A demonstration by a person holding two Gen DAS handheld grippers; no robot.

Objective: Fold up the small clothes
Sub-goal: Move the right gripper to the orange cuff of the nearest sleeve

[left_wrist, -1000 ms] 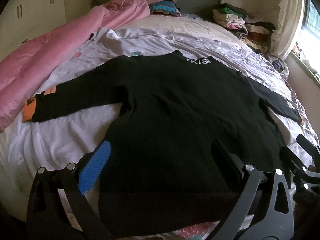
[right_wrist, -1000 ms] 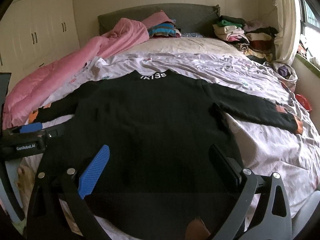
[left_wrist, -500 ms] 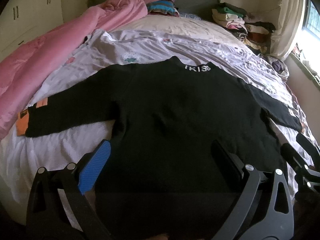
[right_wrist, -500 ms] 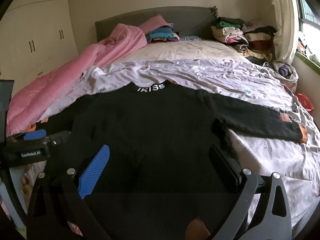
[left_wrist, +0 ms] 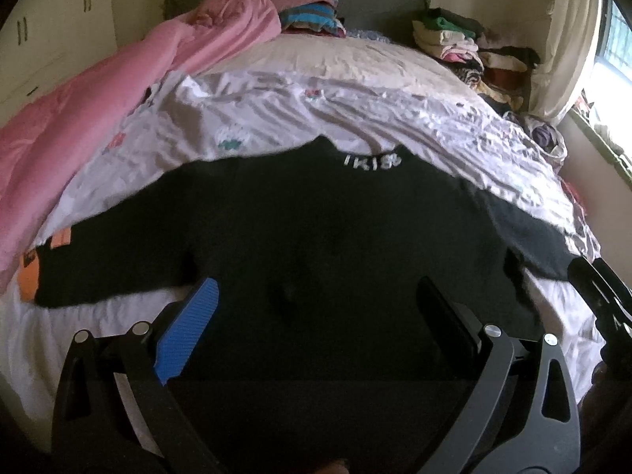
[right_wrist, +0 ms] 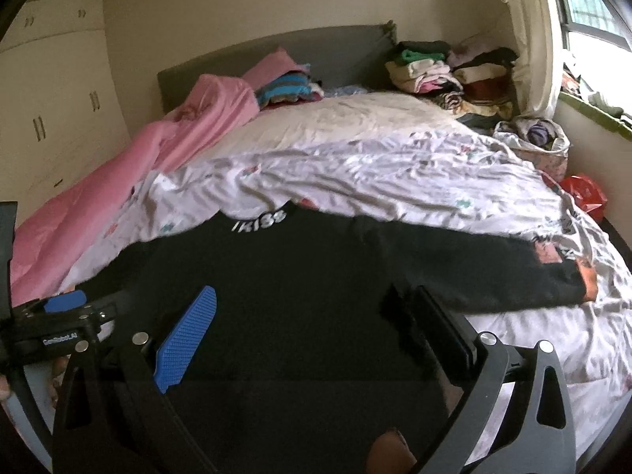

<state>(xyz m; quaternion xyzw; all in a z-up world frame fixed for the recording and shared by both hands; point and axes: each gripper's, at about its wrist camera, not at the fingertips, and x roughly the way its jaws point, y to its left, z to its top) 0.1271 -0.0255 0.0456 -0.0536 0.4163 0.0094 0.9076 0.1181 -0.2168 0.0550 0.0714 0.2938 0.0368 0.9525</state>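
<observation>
A black long-sleeved sweater (left_wrist: pixel 316 245) with white letters at the collar lies flat on the bed, both sleeves spread out; it also shows in the right wrist view (right_wrist: pixel 300 284). My left gripper (left_wrist: pixel 316 308) is open over the sweater's lower left part, near the hem. My right gripper (right_wrist: pixel 312 316) is open over the lower right part. Neither holds cloth. The left gripper shows at the left edge of the right wrist view (right_wrist: pixel 63 316). The right gripper shows at the right edge of the left wrist view (left_wrist: pixel 600 292).
A pink duvet (left_wrist: pixel 98 98) lies along the bed's left side. A white patterned sheet (right_wrist: pixel 355 173) covers the bed. Stacks of folded clothes (right_wrist: pixel 434 67) sit at the headboard. A bag of clothes (right_wrist: pixel 537 138) and a red bag (right_wrist: pixel 584 193) are at the right.
Both grippers have pulled back toward the bed's near edge and tilted upward, so more of the room shows. The sweater has not visibly moved and both grippers stay open.
</observation>
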